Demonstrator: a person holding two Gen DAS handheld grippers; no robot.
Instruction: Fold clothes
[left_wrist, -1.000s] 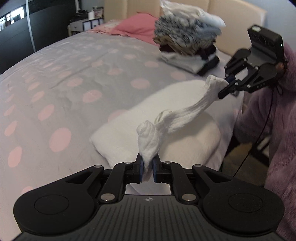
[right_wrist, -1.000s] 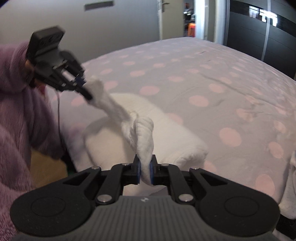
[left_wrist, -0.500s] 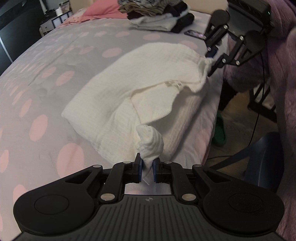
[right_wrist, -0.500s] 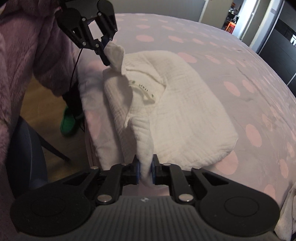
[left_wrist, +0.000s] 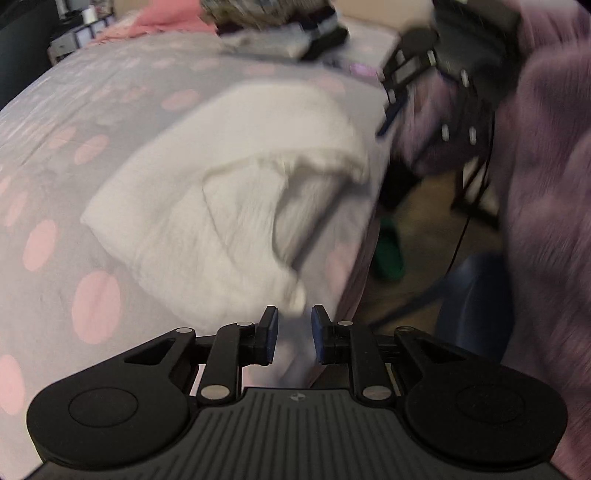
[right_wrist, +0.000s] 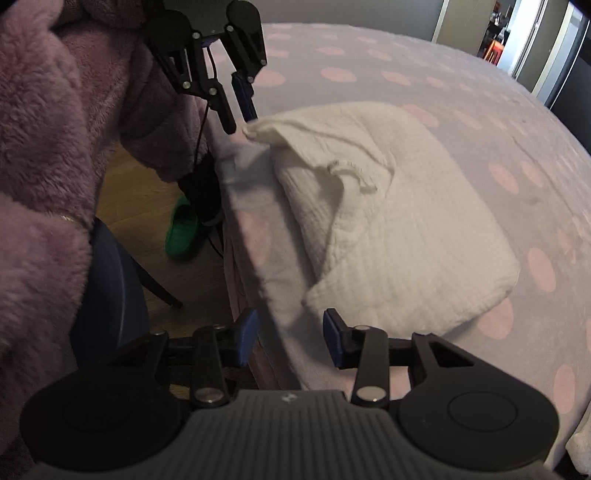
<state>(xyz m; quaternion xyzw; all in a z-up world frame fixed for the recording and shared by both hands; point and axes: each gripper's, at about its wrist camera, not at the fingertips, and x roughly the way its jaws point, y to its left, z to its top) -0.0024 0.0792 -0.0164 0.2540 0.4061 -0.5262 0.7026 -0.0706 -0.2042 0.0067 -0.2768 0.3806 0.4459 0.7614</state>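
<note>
A white crinkled garment (right_wrist: 399, 229) lies folded on the grey bedspread with pink dots (right_wrist: 461, 92), near the bed's edge. In the blurred left wrist view the garment (left_wrist: 221, 192) fills the middle. My left gripper (left_wrist: 294, 334) is open just short of the garment's near corner, with nothing between its fingers. From the right wrist view the left gripper (right_wrist: 240, 118) hangs open beside the far corner of the garment. My right gripper (right_wrist: 290, 338) is open over the bed edge, a little short of the near corner. In the left wrist view the right gripper (left_wrist: 388, 114) is only a blur.
A stack of folded clothes (left_wrist: 280, 33) and a pink pillow (left_wrist: 159, 22) sit at the head of the bed. Beside the bed are a green slipper (right_wrist: 183, 232), a blue chair (right_wrist: 110, 295) and the person's purple fleece sleeve (right_wrist: 44, 147).
One second ago both grippers held the garment's edge up, stretched between them. They lowered it onto the folded part, then both opened and let go.
</note>
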